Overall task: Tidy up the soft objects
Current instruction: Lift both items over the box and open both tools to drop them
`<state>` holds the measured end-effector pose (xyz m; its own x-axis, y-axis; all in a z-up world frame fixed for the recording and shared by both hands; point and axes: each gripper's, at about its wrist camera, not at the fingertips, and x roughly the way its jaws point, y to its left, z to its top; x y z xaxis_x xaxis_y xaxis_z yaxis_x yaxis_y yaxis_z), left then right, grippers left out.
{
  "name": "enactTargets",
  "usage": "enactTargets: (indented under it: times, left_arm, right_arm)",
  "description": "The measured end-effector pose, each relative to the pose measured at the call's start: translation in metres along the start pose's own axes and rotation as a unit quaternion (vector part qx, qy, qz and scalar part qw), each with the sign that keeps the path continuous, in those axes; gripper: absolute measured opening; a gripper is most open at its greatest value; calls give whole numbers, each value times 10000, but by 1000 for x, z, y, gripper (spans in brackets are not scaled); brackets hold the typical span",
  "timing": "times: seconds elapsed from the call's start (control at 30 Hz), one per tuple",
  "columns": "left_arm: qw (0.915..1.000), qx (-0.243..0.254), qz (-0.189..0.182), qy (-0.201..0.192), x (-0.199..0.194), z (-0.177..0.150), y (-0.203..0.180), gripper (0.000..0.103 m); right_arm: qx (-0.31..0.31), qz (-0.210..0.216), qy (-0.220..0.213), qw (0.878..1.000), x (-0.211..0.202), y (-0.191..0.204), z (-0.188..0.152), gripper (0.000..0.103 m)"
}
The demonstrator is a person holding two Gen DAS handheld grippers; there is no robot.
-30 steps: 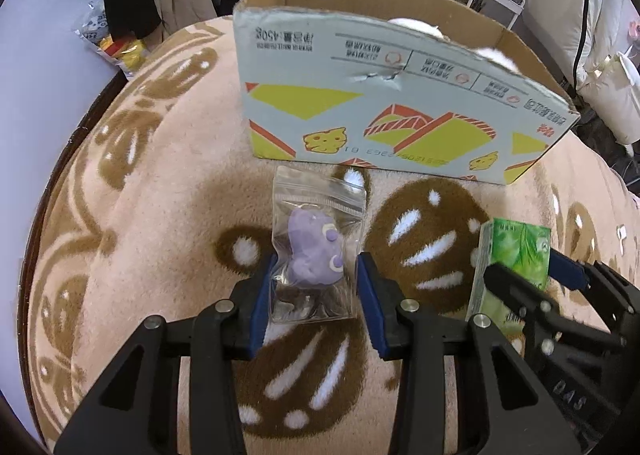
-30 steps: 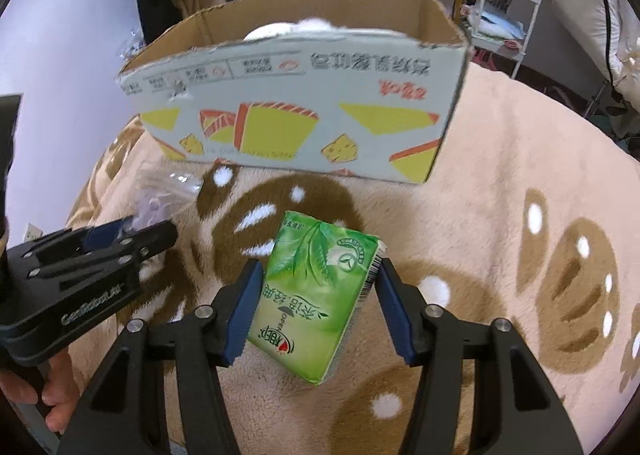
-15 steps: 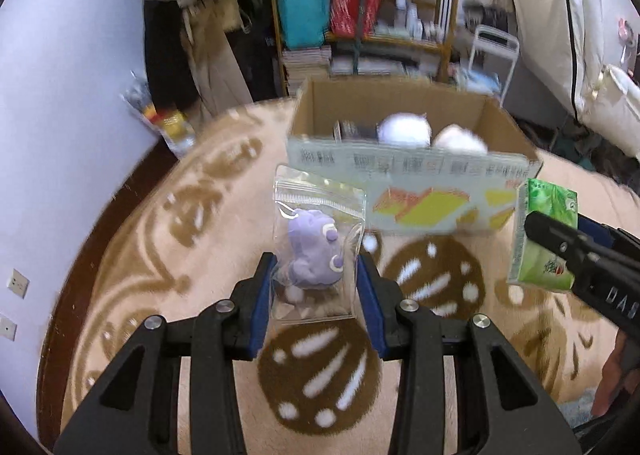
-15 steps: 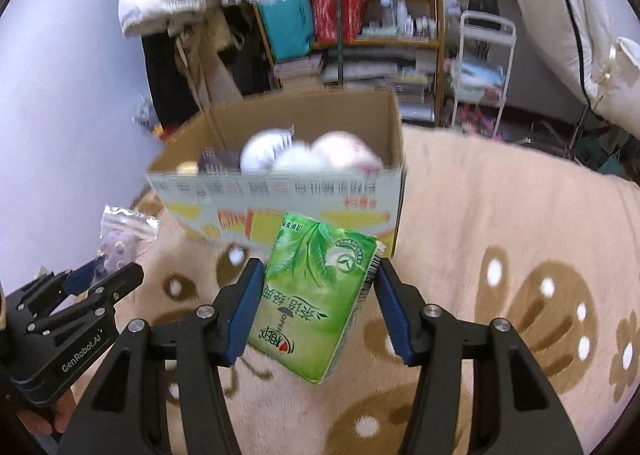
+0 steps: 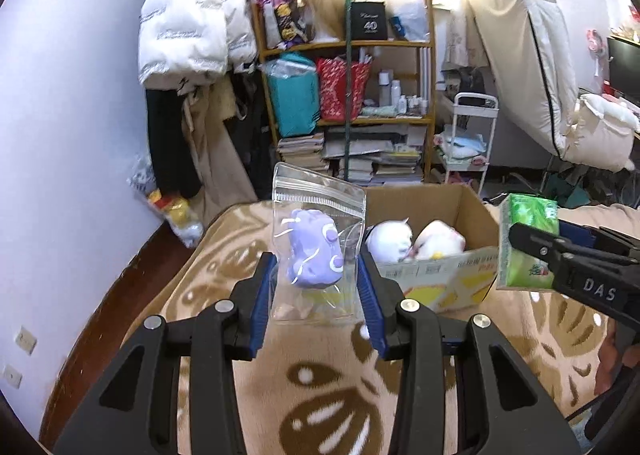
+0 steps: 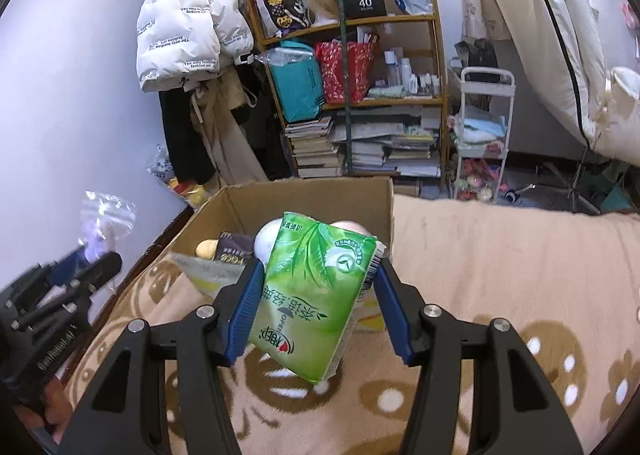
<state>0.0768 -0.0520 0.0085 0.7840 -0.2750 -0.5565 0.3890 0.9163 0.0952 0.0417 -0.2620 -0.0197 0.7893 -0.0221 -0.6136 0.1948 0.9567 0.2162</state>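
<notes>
My left gripper [image 5: 316,291] is shut on a clear zip bag with a purple soft toy [image 5: 316,251] and holds it in the air, in front of and left of the open cardboard box [image 5: 460,211]. My right gripper [image 6: 316,307] is shut on a green tissue pack [image 6: 316,303], raised near the box's front edge [image 6: 308,191]. The box holds two white plush toys [image 5: 390,241] and a dark packet [image 6: 232,249]. The tissue pack also shows in the left wrist view [image 5: 526,243], and the bagged toy in the right wrist view [image 6: 100,223].
The box sits on a beige blanket with brown patterns [image 5: 328,395]. Behind it stand a cluttered wooden shelf [image 5: 360,103], a white cart [image 5: 468,143], hanging coats [image 5: 188,39] and a lilac wall [image 5: 60,135].
Both grippers have risen from the blanket with their objects and now stand higher, so the inside of the box shows. The box has not moved.
</notes>
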Motion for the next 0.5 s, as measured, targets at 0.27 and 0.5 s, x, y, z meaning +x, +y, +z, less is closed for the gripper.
enactTargets:
  times: [0.27, 0.5]
  left_arm:
    - [9994, 230, 76, -230, 15, 31, -8, 40]
    - [9984, 456, 133, -311, 36, 54, -17, 40]
  right_arm:
    - [-238, -95, -313, 9992, 11, 5, 33, 59]
    - [-290, -6, -303, 9991, 31, -1, 63, 59]
